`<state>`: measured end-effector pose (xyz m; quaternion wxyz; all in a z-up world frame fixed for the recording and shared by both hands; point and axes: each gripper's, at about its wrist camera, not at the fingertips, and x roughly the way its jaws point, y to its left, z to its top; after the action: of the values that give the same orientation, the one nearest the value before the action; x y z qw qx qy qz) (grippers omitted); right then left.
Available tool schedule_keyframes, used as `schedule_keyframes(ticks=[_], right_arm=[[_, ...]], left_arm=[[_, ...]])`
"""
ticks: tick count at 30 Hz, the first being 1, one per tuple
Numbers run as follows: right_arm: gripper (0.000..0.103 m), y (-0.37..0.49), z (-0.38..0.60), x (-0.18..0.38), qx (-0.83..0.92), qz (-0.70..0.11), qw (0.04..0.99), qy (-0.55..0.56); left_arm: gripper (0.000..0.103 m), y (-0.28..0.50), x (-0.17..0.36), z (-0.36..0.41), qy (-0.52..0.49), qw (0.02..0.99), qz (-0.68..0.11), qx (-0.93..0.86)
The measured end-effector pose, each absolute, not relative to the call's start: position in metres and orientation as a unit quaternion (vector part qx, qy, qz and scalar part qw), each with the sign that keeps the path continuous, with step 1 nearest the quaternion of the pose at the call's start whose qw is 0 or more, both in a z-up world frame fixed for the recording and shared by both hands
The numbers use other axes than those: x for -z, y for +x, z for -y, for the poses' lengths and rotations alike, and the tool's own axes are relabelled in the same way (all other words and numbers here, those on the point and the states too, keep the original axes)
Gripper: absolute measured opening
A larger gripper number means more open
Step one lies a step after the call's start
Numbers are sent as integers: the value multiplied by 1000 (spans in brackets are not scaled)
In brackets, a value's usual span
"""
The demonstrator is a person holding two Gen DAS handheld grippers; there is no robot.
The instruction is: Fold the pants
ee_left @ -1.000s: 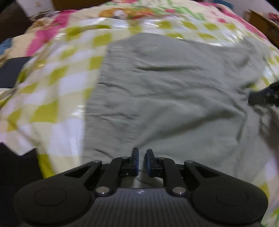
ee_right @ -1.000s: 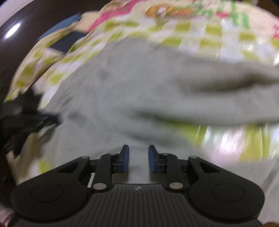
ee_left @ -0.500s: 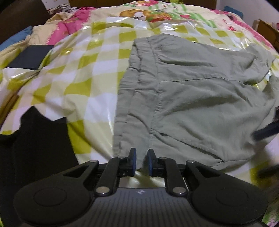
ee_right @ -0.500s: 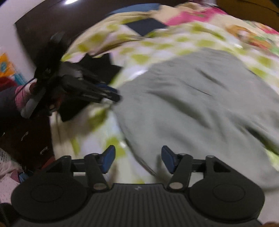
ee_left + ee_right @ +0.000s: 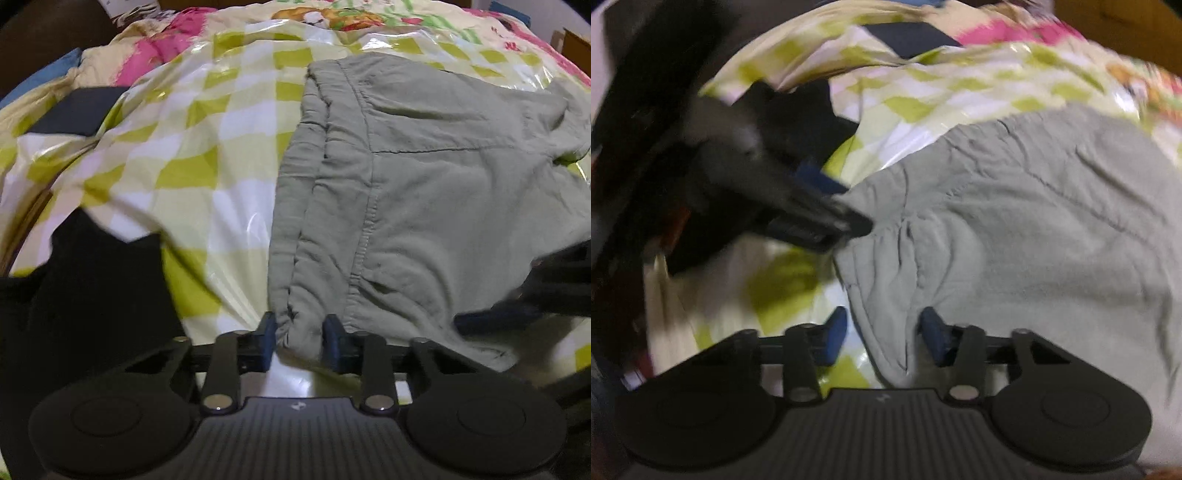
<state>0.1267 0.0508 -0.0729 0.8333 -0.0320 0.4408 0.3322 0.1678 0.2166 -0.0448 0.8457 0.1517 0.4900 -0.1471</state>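
Note:
Grey-green pants (image 5: pixel 424 192) lie spread on a bed under a yellow-green checked plastic sheet (image 5: pixel 192 158). My left gripper (image 5: pixel 298 343) is open, its blue pads either side of the pants' near corner, cloth bunched between them. The right gripper shows as a dark blur at the right edge (image 5: pixel 554 277). In the right wrist view the pants (image 5: pixel 1052 221) fill the right side. My right gripper (image 5: pixel 882 334) is open, straddling the pants' near edge. The left gripper (image 5: pixel 812 218) comes in from the left and touches the pants' corner.
A black garment (image 5: pixel 85 291) lies at the bed's near left, also seen in the right wrist view (image 5: pixel 798 107). A dark flat object (image 5: pixel 74 114) rests at far left. A pink floral quilt (image 5: pixel 177 44) covers the far bed.
Both grippers have come down to the pants' near edge. The left jaws have opened around the corner. The right gripper has moved in close beside the left one; its jaws stay open.

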Motion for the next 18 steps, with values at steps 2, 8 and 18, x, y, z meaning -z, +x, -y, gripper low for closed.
schedule_keyframes(ticks=[2, 8, 18], right_arm=[[34, 121, -63, 71, -351, -442, 825, -28], [49, 115, -97, 71, -392, -441, 807, -8], [57, 93, 21, 19, -343, -411, 840, 87]], left_arm=[[40, 162, 40, -221, 154, 847, -491, 134], [42, 149, 33, -246, 172, 844, -502, 79], [43, 132, 8, -238, 185, 863, -467, 48]])
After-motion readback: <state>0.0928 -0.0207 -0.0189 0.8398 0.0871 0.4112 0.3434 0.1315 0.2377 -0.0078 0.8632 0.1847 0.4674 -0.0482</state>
